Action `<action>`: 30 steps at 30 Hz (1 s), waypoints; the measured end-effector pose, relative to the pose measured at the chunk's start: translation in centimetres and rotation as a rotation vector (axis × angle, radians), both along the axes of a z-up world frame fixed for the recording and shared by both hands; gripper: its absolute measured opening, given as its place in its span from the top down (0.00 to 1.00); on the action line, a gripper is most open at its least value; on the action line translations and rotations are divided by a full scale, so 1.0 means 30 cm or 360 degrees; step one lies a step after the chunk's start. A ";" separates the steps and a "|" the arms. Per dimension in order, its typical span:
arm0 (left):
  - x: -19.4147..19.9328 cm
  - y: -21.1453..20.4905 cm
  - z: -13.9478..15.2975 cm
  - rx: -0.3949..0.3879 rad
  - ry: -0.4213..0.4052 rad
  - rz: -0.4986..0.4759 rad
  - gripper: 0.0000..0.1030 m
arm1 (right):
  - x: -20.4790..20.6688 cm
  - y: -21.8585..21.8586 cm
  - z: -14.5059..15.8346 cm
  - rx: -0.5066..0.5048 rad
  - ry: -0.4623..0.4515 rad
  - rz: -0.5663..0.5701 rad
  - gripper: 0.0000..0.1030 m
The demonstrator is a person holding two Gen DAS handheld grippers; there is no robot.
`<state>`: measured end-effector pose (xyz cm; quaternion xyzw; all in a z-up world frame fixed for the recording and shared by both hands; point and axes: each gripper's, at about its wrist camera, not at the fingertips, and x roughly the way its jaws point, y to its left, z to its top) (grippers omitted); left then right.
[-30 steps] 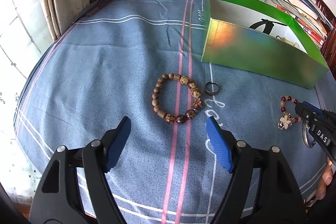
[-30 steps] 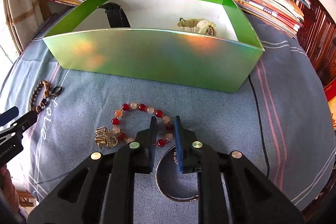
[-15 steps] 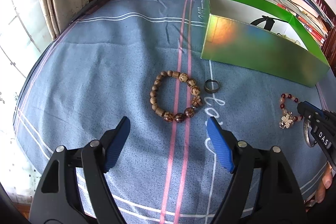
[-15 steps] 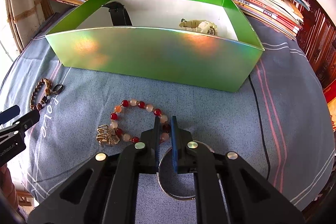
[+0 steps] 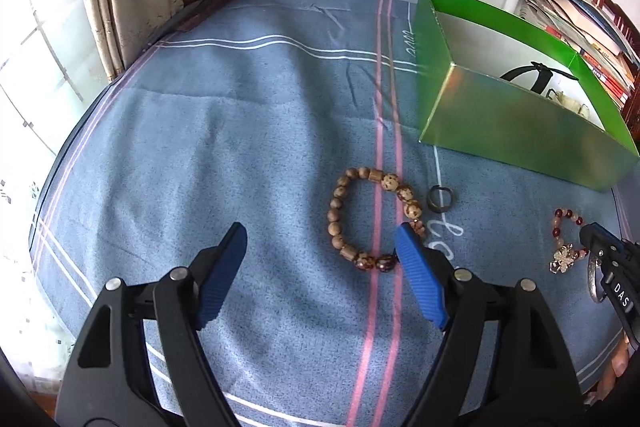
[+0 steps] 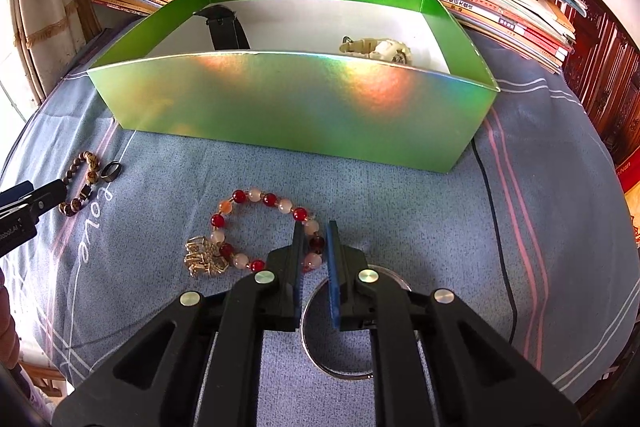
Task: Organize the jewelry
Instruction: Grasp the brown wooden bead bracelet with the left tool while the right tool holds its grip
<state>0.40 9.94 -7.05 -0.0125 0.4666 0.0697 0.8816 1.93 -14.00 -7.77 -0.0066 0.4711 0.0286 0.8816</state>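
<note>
Grabbing the red bead bracelet

The green box (image 6: pixel 288 115) sits beyond the right tongs (image 6: pixel 314 239), which pinch the red bead bracelet (image 6: pixel 256 199) at its near side. It looks light, floppy and slippery. The left tongs (image 5: pixel 320 247) are wide open, nothing held.

left gripper (image 5: pixel 320 251) spread wide above blue cloth (image 5: pixel 200 147); wooden bead bracelet (image 5: pixel 370 219) by right fingertip.
</note>
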 end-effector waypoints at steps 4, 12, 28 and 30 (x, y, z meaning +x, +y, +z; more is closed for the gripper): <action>0.039 -0.012 -0.032 0.0058 0.0068 0.0029 0.30 | 0.005 -0.005 -0.001 0.0018 0.0000 -0.0004 0.89; 0.050 -0.008 -0.046 -0.0031 0.0088 0.0017 0.47 | 0.018 -0.009 -0.005 0.0035 -0.0008 0.0004 0.83; 0.006 -0.159 -0.044 -0.0049 0.0077 -0.0223 0.60 | 0.009 0.008 -0.007 0.0012 -0.0024 0.0020 0.82; 0.018 -0.140 -0.050 -0.0049 0.0083 -0.0190 0.56 | 0.008 0.009 -0.008 0.0006 -0.0033 0.0017 0.80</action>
